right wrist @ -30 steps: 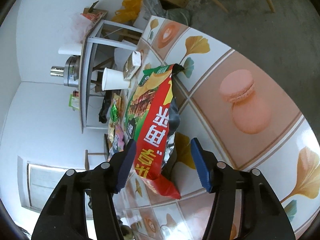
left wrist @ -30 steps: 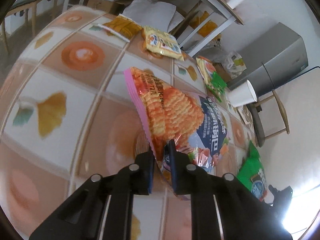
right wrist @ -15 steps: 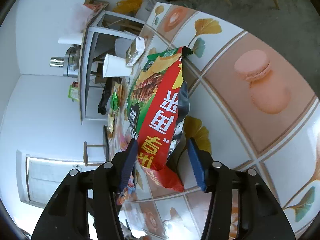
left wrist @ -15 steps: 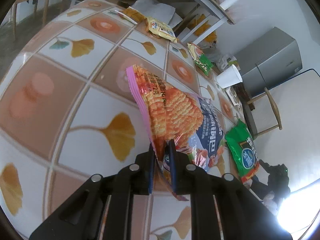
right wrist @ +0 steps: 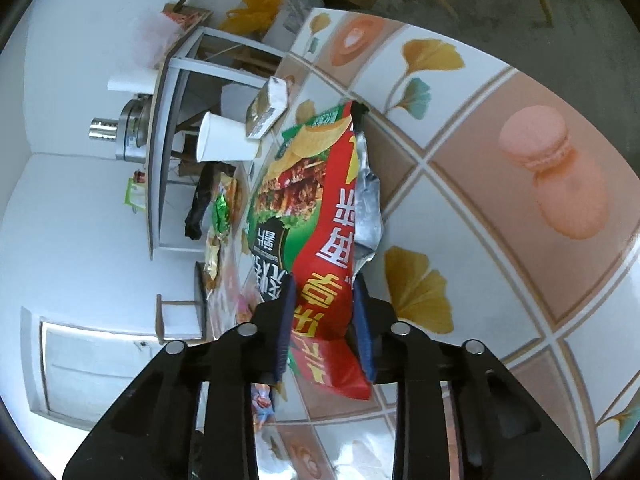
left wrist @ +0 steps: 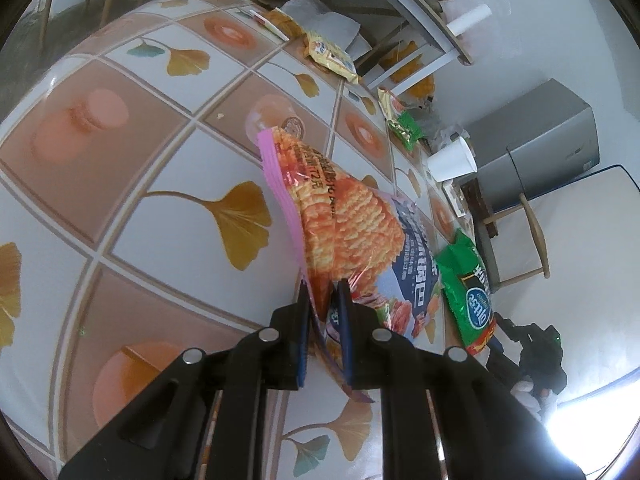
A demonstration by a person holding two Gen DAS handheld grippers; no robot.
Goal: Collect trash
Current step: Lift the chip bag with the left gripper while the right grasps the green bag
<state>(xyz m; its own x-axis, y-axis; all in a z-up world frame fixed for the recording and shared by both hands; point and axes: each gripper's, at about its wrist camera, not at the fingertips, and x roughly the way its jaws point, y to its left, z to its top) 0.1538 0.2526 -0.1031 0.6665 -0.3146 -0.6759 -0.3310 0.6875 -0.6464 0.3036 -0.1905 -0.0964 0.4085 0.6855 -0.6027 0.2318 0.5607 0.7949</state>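
**Both grippers working on snack bags over the tiled tabletop**

The left gripper [left wrist: 323, 294] is pinching the lower corner of an orange crinkle-chip bag [left wrist: 348, 232], which is hanging tilted above the tabletop [left wrist: 160, 216]. The right gripper [right wrist: 322, 284] is closing its jaws around a red and green chip bag [right wrist: 320, 216] standing between them, its silver lining showing. Both are pointing slantwise down. Farther off, a white paper cup [left wrist: 452, 160], a small carton [right wrist: 266, 108] and more wrappers [left wrist: 330, 54] are lying along the tabletop's far edge.
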